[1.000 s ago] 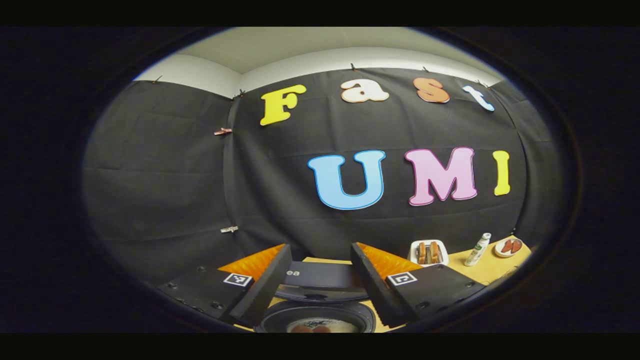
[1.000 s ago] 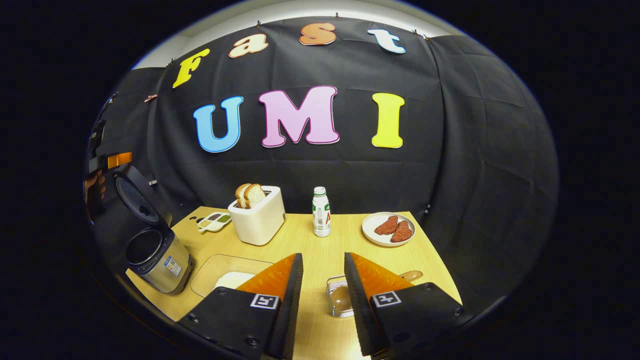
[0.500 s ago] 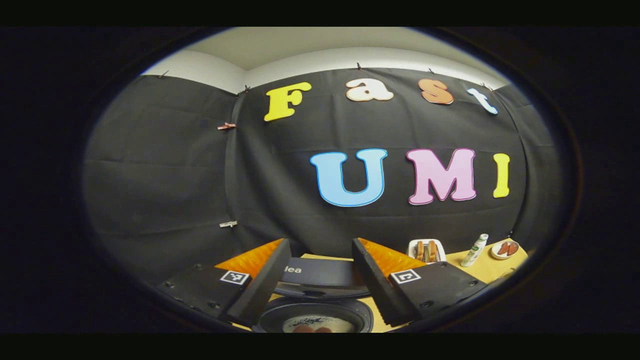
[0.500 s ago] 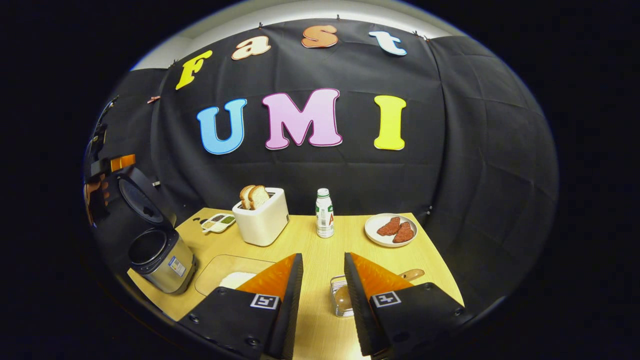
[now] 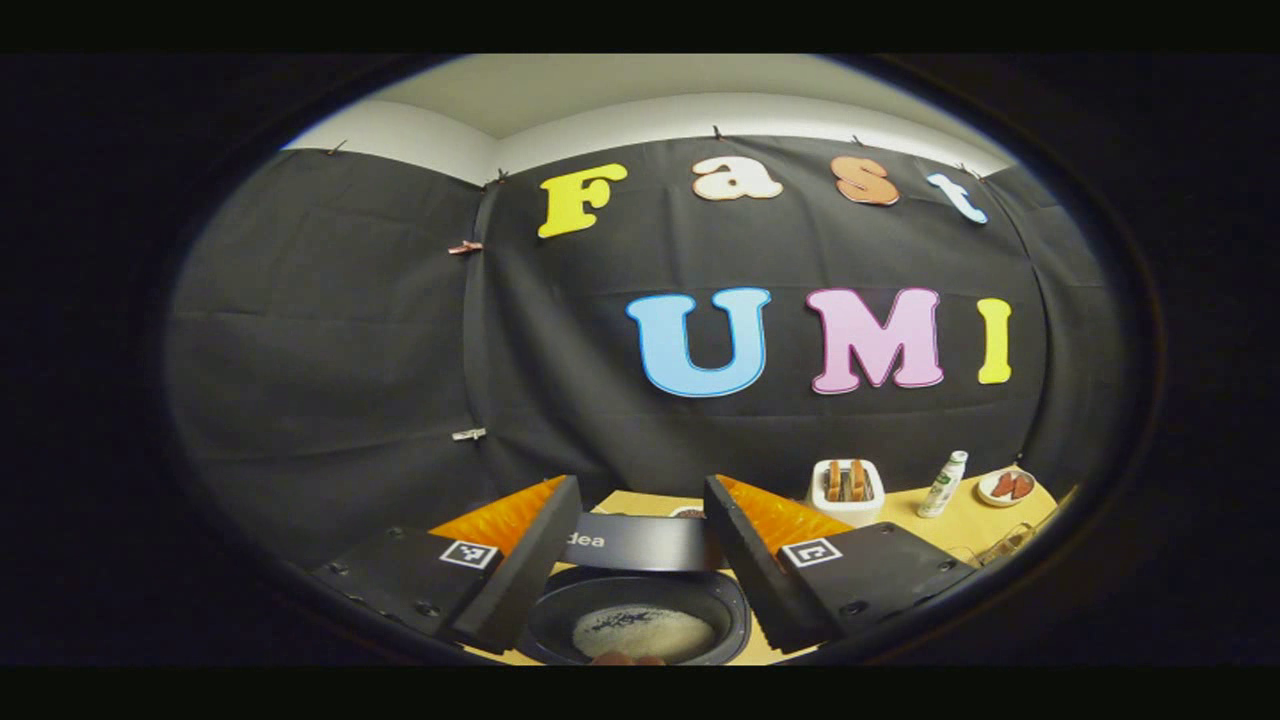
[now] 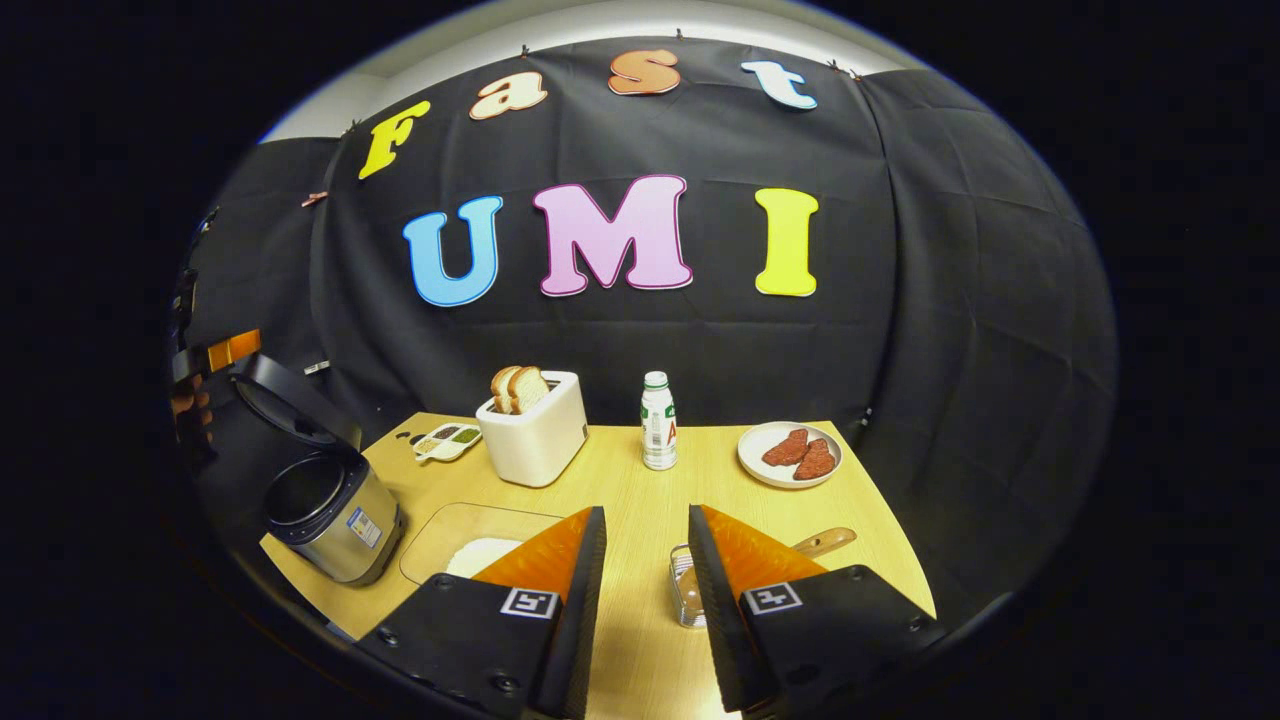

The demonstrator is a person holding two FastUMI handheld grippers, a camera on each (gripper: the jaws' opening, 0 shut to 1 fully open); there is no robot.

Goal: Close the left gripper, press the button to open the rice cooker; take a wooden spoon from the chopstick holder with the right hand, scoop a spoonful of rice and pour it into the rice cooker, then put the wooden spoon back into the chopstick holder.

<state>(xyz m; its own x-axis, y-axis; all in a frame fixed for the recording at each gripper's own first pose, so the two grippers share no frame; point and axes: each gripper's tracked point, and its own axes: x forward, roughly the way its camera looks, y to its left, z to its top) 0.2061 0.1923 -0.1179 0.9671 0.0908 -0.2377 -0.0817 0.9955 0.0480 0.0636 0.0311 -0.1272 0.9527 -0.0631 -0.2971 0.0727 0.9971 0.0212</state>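
Observation:
The rice cooker (image 6: 335, 510) stands at the table's left end with its lid (image 6: 292, 400) raised. My left gripper (image 5: 642, 500) hovers open just above it, looking down past the dark lid (image 5: 635, 542) into the inner pot (image 5: 640, 625), where a pale grainy patch lies at the bottom. From the right gripper view that gripper (image 6: 218, 352) and the hand (image 6: 188, 405) holding it sit behind the lid. My right gripper (image 6: 645, 590) is open above the table, nothing between its fingers. Just beyond its right finger stands the wire chopstick holder (image 6: 684, 592) with the wooden spoon (image 6: 825, 543) leaning out.
A clear tray of white rice (image 6: 478, 548) lies between cooker and holder. Farther back stand a white toaster with bread (image 6: 535, 432), a small bottle (image 6: 657, 422), a plate of meat slices (image 6: 790, 455) and a divided condiment dish (image 6: 448, 440). The wooden table (image 6: 620, 480) ends at the black cloth wall.
The left gripper view has dipped and drawn back, so more of the open pot shows. The right gripper has drifted slightly; holder and spoon sit a little nearer its right finger. Both stay open.

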